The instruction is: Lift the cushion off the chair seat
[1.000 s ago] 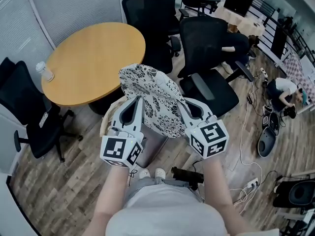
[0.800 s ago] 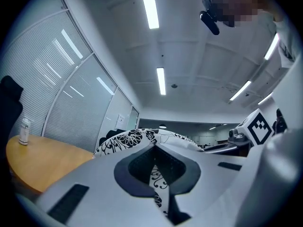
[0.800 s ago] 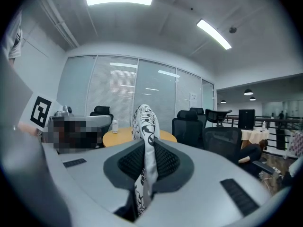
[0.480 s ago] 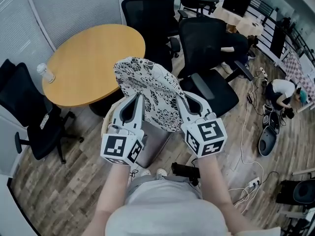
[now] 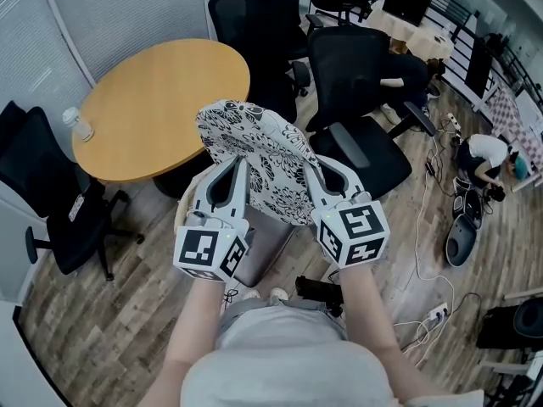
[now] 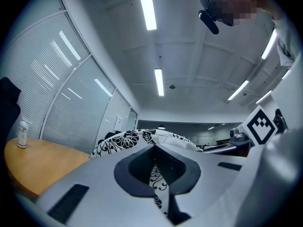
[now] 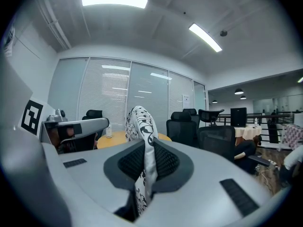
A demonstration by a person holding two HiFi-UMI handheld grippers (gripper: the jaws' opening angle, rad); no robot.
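The only container I can pick out is a small clear bottle [image 5: 81, 125] standing upright near the edge of the round wooden table [image 5: 161, 91]. Its contents and label are too small for me to read. Both of my forearms reach forward from the body, side by side. They carry the left gripper [image 5: 234, 168] and the right gripper [image 5: 310, 168], which point away from me at about level. The cushion [image 5: 259, 155], white with a black floral print, is up in the air between the two. It hangs over the wood floor, between the table and a black office chair [image 5: 365, 147], and touches no seat. In the left gripper view, the left gripper [image 6: 154, 148] is clenched on an edge of the cushion [image 6: 125, 138], with the patterned fabric pinched between its dark pads. In the right gripper view, the right gripper [image 7: 144, 150] is likewise clamped on the cushion [image 7: 141, 122], whose edge stands upright out of the jaws. The only markings I can see are the black-and-white square markers on each gripper's cube.
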